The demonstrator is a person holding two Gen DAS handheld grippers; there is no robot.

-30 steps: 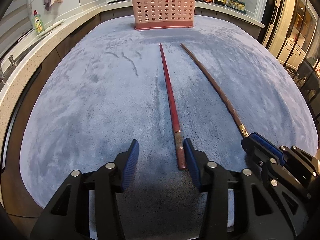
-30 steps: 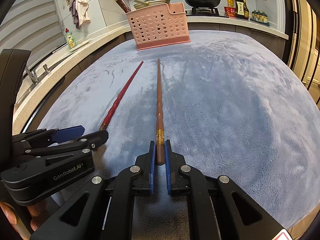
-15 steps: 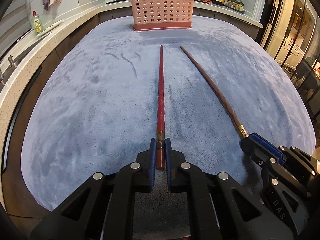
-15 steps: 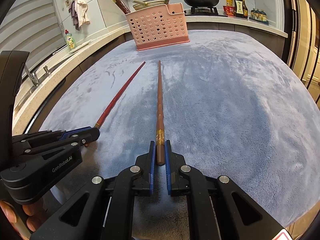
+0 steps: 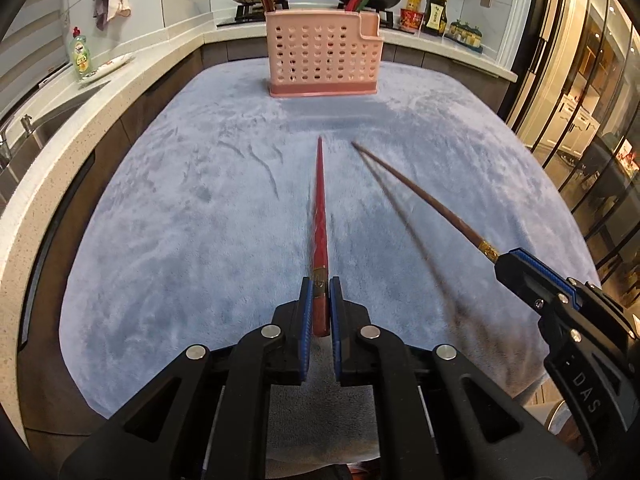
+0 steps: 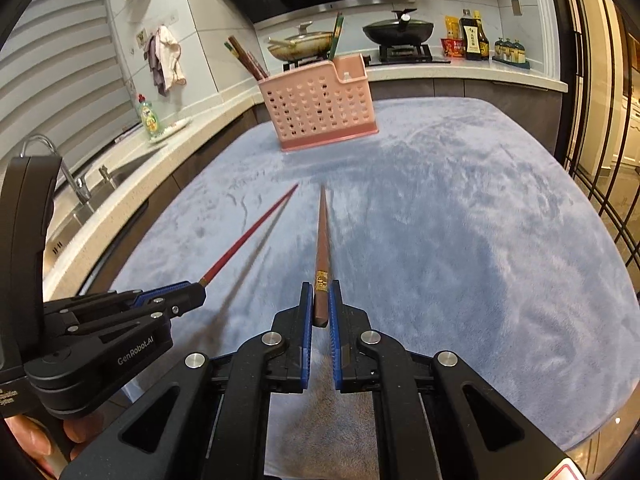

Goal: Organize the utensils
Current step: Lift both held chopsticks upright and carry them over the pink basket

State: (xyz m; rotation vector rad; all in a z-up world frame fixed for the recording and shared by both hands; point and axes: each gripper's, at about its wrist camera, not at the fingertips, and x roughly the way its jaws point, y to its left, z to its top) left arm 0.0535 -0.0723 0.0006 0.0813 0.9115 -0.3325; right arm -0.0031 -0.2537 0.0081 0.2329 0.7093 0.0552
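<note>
We had both claws clamped: our left claw (image 5: 320, 304) was closed on the butt end of the long red lacquered chopstick (image 5: 320, 216), and our right claw (image 6: 320, 304) was closed on the gold-banded end of the long dark brown wooden chopstick (image 6: 322, 240). Each stick pointed forward from its claw with the tip raised clear of the blue-grey plush cloth covering the tabletop (image 5: 160, 240), to judge by the shadows lying apart from the shafts. The two tips stood near each other without touching, well short of the pink perforated plastic utensil holder (image 5: 324, 56) at the far end of the cloth, which already held other chopsticks in its compartments. We judged this to be the carrying step, the pick-up being done. The next move, as we read it, called for bringing both sticks forward above the holder's rim, tipping them point-down, and dropping each into a compartment without the long shafts crossing or knocking the light holder over.
</note>
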